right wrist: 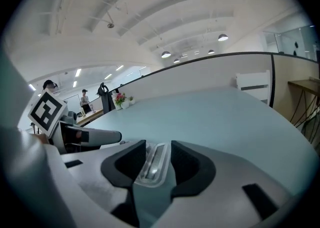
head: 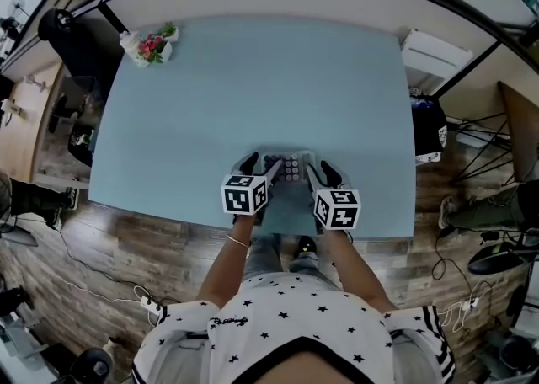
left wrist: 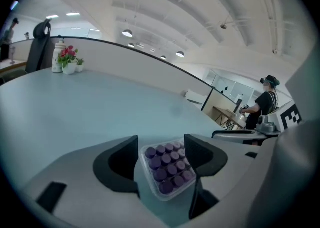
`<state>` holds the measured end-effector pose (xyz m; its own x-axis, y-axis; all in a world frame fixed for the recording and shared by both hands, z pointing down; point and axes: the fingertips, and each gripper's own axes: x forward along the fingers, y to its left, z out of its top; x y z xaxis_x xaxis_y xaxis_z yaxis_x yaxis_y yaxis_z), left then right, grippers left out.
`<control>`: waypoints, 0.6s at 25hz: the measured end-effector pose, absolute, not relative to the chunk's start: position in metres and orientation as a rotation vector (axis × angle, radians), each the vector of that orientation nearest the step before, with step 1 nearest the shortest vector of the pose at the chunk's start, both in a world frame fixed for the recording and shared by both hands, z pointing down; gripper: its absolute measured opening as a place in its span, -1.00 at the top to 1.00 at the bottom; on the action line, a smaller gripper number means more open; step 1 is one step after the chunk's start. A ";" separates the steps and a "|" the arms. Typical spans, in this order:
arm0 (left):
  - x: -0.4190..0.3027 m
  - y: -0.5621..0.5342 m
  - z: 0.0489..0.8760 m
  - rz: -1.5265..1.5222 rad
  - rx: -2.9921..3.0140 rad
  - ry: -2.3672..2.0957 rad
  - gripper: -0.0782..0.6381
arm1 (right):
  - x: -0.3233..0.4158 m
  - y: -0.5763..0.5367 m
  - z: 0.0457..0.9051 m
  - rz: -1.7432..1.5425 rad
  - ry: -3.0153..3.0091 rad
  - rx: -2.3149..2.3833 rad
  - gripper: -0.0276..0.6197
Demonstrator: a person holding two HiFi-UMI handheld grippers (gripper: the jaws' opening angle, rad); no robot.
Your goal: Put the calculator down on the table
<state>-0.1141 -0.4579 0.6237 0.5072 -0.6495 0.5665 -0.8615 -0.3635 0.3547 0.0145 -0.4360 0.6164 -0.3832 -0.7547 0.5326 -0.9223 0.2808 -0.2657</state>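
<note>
Pale blue table point(head: 253, 96) with calculator point(head: 291, 168) and flower pot point(head: 152, 45)

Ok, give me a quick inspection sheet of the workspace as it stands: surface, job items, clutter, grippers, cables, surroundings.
Surface: pale blue table, mostly bare.
Job's things: calculator, keys up, apparently resting near the table's near edge.
Clutter: pot of flowers at the far left corner.
Grippers: left gripper jaws apart, calculator's keypad end between them; right gripper jaws apart, calculator between them.
Cables: cables and a power strip on the floor to the left.
Surroundings: black chair beyond the table; another person in the distance.
</note>
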 end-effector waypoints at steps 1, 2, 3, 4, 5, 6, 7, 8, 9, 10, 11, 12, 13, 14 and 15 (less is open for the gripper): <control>-0.116 -0.458 0.616 0.416 2.145 -1.246 -0.07 | 0.015 -0.435 0.611 0.780 -2.272 1.535 0.43; -0.117 -0.457 0.607 0.386 2.163 -1.263 -0.05 | 0.015 -0.435 0.605 0.774 -2.293 1.541 0.46; -0.119 -0.457 0.598 0.357 2.182 -1.282 0.01 | 0.016 -0.435 0.597 0.766 -2.317 1.548 0.48; -0.120 -0.456 0.588 0.332 2.202 -1.303 0.11 | 0.017 -0.435 0.590 0.758 -2.343 1.553 0.52; -0.122 -0.455 0.579 0.311 2.221 -1.322 0.20 | 0.017 -0.435 0.582 0.749 -2.371 1.557 0.57; -0.122 -0.454 0.570 0.292 2.240 -1.336 0.28 | 0.018 -0.434 0.573 0.739 -2.403 1.558 0.60; -0.122 -0.452 0.560 0.271 2.259 -1.345 0.36 | 0.018 -0.434 0.564 0.727 -2.435 1.558 0.66; -0.122 -0.449 0.551 0.248 2.278 -1.351 0.41 | 0.018 -0.433 0.555 0.712 -2.468 1.558 0.70; -0.122 -0.446 0.541 0.225 2.299 -1.356 0.47 | 0.018 -0.432 0.546 0.693 -2.500 1.558 0.74; -0.121 -0.442 0.531 0.203 2.323 -1.359 0.56 | 0.018 -0.431 0.536 0.671 -2.533 1.558 0.80; -0.119 -0.438 0.522 0.184 2.349 -1.360 0.60 | 0.018 -0.429 0.526 0.649 -2.566 1.556 0.85; -0.118 -0.434 0.513 0.169 2.376 -1.361 0.61 | 0.017 -0.428 0.516 0.627 -2.598 1.552 0.91; -0.116 -0.430 0.504 0.158 2.402 -1.363 0.63 | 0.017 -0.426 0.506 0.606 -2.629 1.544 0.91; -0.114 -0.425 0.495 0.151 2.426 -1.367 0.64 | 0.016 -0.424 0.497 0.588 -2.659 1.536 0.91; -0.112 -0.421 0.486 0.149 2.450 -1.374 0.64 | 0.015 -0.421 0.488 0.572 -2.688 1.526 0.91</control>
